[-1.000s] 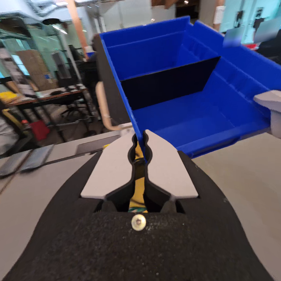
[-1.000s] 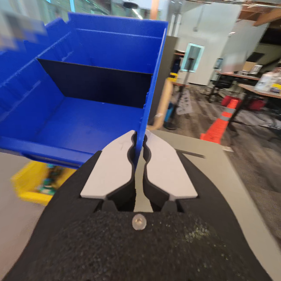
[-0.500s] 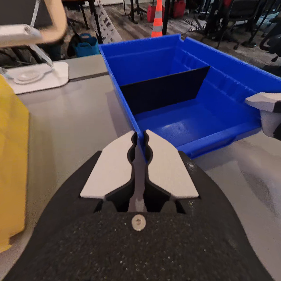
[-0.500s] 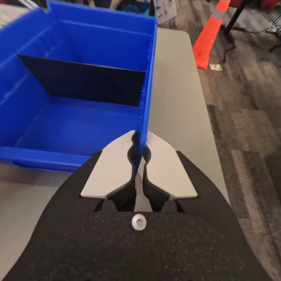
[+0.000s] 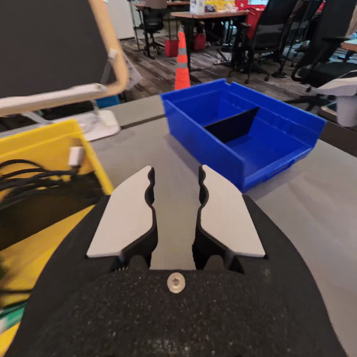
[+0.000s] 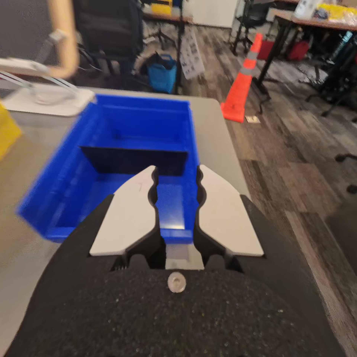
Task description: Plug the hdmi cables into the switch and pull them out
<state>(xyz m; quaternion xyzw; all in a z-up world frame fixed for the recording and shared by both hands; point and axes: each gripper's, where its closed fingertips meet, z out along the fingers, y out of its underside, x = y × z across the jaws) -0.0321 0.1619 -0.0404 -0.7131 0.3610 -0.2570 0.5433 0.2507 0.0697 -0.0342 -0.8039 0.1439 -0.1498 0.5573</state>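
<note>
Black cables (image 5: 38, 179) with a pale connector (image 5: 75, 154) lie in a yellow bin (image 5: 48, 139) at the left of the left wrist view. No switch shows in either view. My left gripper (image 5: 175, 170) is open and empty above the grey table (image 5: 144, 146), between the yellow bin and a blue bin (image 5: 204, 154). My right gripper (image 6: 176, 170) is open and empty, above the near right corner of the blue bin (image 6: 135, 119). The blue bin stands on the table, empty, with a black divider (image 6: 135, 160) across it. The right gripper also shows at the right edge of the left wrist view (image 5: 345, 96).
A white lamp base (image 6: 48, 100) stands behind the bins, with a tan curved arm (image 5: 116, 48) above it. The table's right edge (image 6: 231, 146) runs close beside the blue bin. An orange cone (image 6: 241, 87), chairs and desks stand on the floor beyond. Spacing between my two grippers at the tips: around 30 centimeters.
Both grippers were shut on the blue bin's side walls and held it tilted in the air. Now the bin stands on the table, and both grippers have opened and drawn back.
</note>
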